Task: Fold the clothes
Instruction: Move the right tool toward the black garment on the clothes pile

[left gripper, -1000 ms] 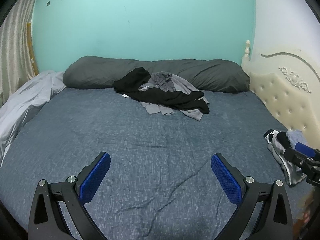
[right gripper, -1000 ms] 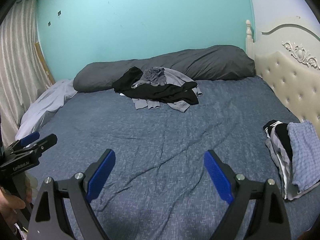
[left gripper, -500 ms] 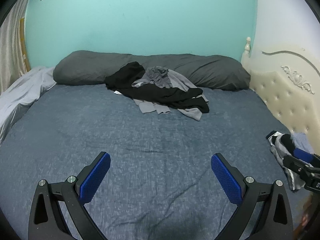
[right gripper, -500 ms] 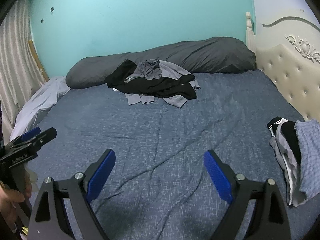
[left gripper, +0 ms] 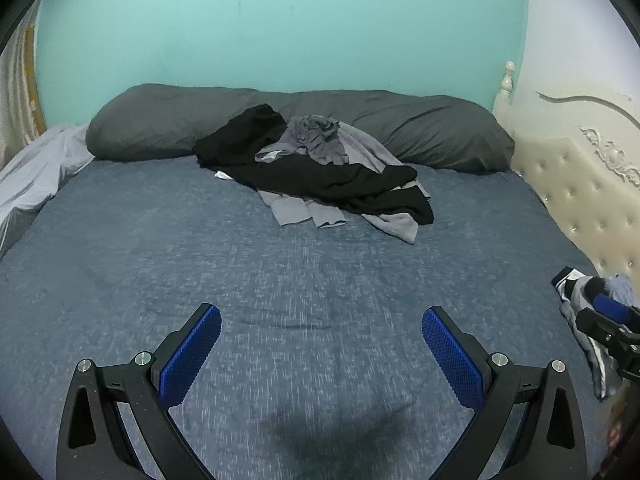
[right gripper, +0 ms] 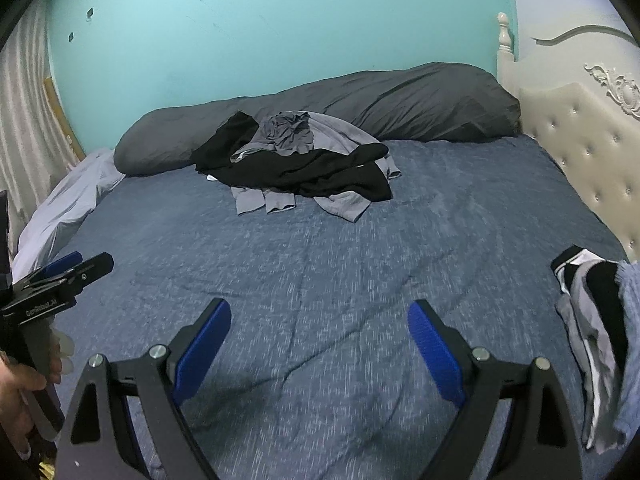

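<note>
Your left gripper (left gripper: pixel 321 330) hangs above the mottled blue bedspread (left gripper: pixel 200 264) with its two blue ribbed pads (left gripper: pixel 192 354) spread wide apart and nothing between them. Your right gripper (right gripper: pixel 319 326) sits the same way over the same cover, its fingers splayed and empty. From the right wrist view you can also see the left gripper's black frame at the left edge, with your hand (right gripper: pixel 18 392) wrapped around its handle; from the left wrist view the tip of the right gripper pokes in at the right edge. The clothes you are to fold lie in a loose heap of black and grey garments (left gripper: pixel 320 168) at the far side of the bed, well apart from both grippers, the top of the heap leaning against the long dark grey bolster pillow (left gripper: pixel 432 132) that runs along the turquoise wall (left gripper: pixel 280 32). A grey sleeve or hem trails out of the heap toward you. A second, smaller stack of black, white, grey and pale blue clothes (right gripper: pixel 600 332) rests on the bedspread at your right, near the cream tufted headboard (right gripper: pixel 580 140) and just beside the right gripper's outer finger. A crumpled pale grey sheet (right gripper: pixel 64 212) is bunched along the left edge of the bed, beside a striped curtain (right gripper: pixel 24 120).
</note>
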Available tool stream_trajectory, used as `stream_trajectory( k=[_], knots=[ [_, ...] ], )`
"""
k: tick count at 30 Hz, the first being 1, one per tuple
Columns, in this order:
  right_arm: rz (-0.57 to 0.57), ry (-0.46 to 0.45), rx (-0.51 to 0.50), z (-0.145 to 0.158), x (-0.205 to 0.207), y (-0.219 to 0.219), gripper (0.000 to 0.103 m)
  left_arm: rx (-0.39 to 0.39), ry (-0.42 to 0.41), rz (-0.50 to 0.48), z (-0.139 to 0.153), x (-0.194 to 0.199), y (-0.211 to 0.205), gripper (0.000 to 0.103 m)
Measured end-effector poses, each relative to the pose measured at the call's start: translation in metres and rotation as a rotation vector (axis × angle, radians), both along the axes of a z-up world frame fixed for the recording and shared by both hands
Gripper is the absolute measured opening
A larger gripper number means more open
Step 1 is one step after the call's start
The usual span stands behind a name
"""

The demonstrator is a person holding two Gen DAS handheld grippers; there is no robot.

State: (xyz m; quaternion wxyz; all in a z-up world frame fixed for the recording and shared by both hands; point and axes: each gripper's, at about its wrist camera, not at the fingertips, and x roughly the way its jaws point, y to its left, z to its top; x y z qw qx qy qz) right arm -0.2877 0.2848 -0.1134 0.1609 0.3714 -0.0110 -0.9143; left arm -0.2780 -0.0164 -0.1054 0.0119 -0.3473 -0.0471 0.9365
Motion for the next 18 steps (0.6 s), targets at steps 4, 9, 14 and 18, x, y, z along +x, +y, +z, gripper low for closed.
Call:
stream_trajectory(
  k=[4,9,14,18],
  knots=[
    [0.005,-0.004,0.007,-0.008,-0.023,-0.007,0.091,0.003,-0.009,-0.004,-0.010,-0.023,-0.003,0.103],
    [0.008,-0.009,0.011,-0.019,-0.050,-0.015,0.091,0.007,-0.012,-0.015,-0.019,-0.049,-0.007,0.103],
    [0.017,-0.013,0.021,-0.029,-0.073,-0.025,0.091,-0.012,-0.004,-0.039,-0.029,-0.068,-0.008,0.103],
    [0.026,-0.013,0.028,-0.036,-0.091,-0.034,0.091,0.000,-0.033,-0.047,-0.043,-0.088,-0.013,0.103]
  ],
)
